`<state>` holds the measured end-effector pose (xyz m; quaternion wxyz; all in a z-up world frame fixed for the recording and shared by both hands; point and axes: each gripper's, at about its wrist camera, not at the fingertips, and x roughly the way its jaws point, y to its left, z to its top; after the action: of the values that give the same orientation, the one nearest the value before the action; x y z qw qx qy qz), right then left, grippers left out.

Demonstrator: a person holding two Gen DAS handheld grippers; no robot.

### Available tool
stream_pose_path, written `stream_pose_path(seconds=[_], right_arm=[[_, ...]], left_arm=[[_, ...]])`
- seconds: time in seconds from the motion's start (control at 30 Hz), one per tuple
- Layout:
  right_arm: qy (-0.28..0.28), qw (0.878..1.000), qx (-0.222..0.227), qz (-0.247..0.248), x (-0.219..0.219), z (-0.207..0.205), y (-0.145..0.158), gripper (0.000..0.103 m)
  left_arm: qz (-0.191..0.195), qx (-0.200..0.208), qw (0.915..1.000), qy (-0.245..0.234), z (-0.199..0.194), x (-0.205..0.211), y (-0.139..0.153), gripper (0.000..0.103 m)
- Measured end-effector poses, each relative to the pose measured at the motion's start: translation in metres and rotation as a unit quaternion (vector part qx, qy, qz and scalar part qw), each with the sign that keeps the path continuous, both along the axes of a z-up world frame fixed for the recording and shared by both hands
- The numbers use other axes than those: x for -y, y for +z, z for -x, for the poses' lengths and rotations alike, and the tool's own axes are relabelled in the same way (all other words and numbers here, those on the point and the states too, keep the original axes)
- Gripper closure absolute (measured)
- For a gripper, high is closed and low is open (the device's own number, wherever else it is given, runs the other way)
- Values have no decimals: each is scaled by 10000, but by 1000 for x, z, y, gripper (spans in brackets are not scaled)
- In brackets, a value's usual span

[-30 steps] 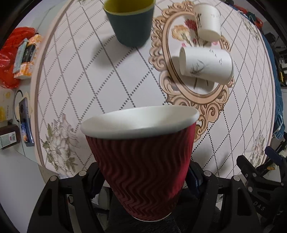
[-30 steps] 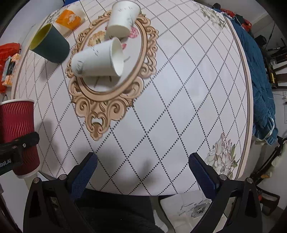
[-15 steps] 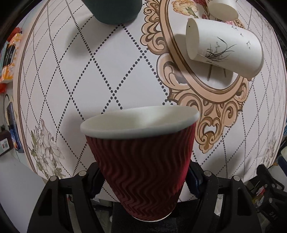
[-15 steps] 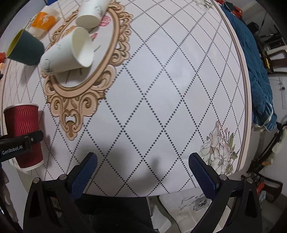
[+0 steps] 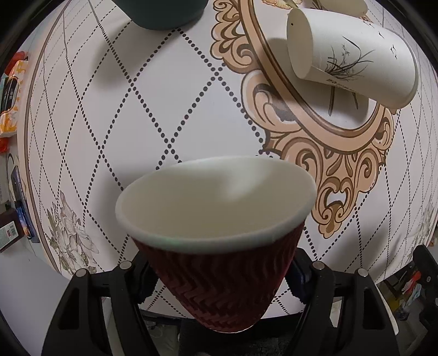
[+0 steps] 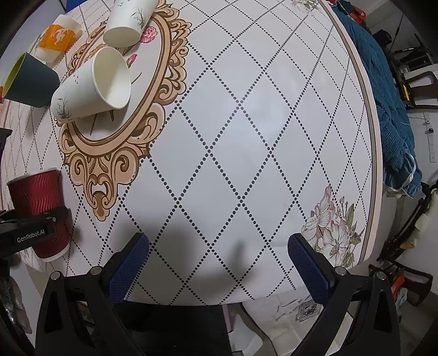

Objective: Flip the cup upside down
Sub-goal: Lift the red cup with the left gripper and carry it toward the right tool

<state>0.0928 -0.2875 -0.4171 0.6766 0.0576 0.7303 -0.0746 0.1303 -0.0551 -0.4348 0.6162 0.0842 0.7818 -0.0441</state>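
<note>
Red corrugated paper, white rolled rim: your cup sits clamped between the left tongs, jaws pressing its lower wall from either side. From the left wrist view the open mouth faces away from you, out over the tabletop. From the right wrist view the same cup stands mouth-up at the near left edge, apparently just off the surface, with the tongs' arm across its lower half. A low grip like this likely leaves the rim free to swing over; the flip is not yet done. Roll the wrist and set the rim down on bare cloth.

Further in, a dark green cup lies tipped. A white paper cup lies on its side inside the ornate oval print, a second white cup behind it. Keep clear of both when you turn.

Far right, your right tongs hang wide apart, holding nothing, over the diamond-patterned cloth, out of the way.
</note>
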Motion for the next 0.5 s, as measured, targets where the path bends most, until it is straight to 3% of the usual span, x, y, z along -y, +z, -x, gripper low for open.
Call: stream_pose_path(seconds=[0.07,0.13,0.17,0.5], right_arm=[[-7,10000,7,-3,1,0,0,0],[-16,10000,6,1,1,0,-1,0],[-25,10000,3,-4,1,0,-1,0],[-52,10000,-5,-16,-3,-2,1,0]], left_arm=[[1,-66,9999,101,-5,0,0,27],[3,-170,9997,179,-10,1,-5,11],[-74,-246,9994,223,-12,-1,-7,8],[-5,-264,9989,385,-16,-16,-4,8]])
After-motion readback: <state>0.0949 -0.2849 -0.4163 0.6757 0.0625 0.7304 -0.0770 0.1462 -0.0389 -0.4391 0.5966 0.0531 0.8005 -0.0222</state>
